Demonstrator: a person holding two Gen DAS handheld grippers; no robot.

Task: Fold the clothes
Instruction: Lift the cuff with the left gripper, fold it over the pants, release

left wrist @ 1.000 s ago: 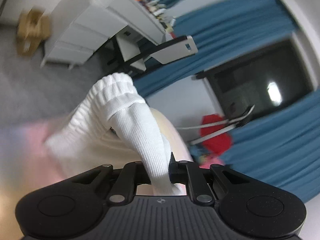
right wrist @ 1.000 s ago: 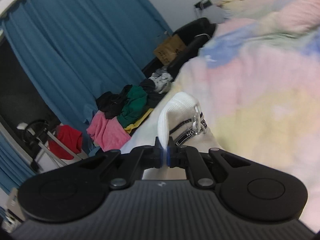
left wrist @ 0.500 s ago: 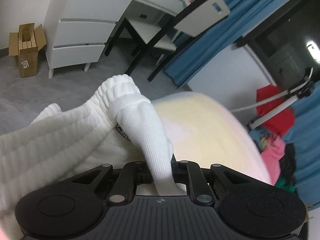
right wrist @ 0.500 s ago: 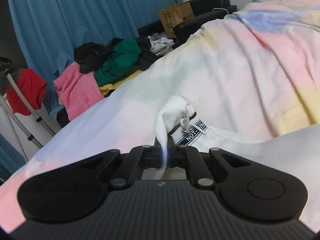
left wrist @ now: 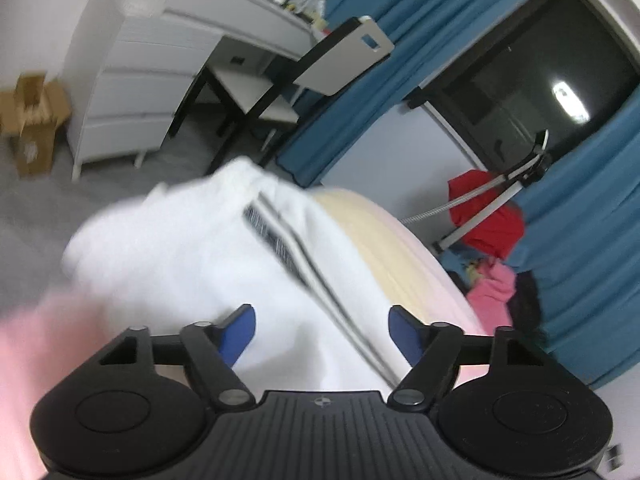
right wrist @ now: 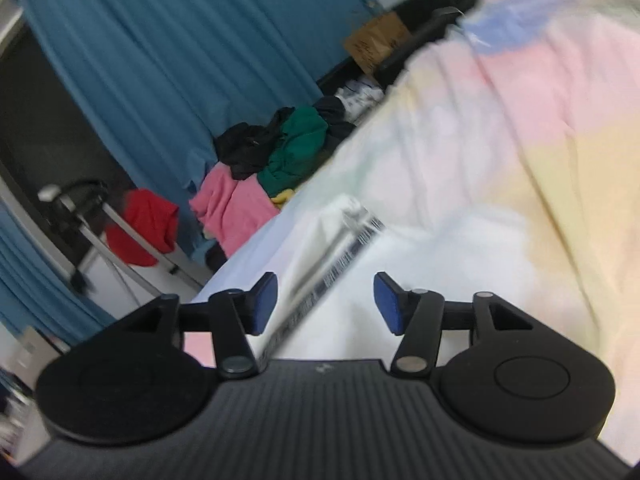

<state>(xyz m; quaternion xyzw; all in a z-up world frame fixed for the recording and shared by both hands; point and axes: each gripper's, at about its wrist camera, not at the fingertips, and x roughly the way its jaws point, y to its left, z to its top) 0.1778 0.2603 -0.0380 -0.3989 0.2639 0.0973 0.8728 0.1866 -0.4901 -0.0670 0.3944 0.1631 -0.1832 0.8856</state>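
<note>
On top of the pastel bedspread sits the white garment, some ribbed knit thing with a black-and-white printed band along one edge, lying near the corner of the bed. Both views are pretty blurry, so I can't tell exactly how neat the fold is.

Left gripper has its jaws spread wide, they've just been opening, and the white fabric lies between the blue pads without being pinched. Same story on the right gripper: jaws just opened, the banded edge runs loosely between them, nothing clamped.

So my read is this piece has just been let go onto the bed, one fold probably laid down. Whether it needs another fold or smoothing, can't say.

Further out there's still a pile of clothes (pink, green, black) heaped by the blue curtain, so plenty left to fold I'd guess. Also a red garment on a rack, plus a white desk and chair.
</note>
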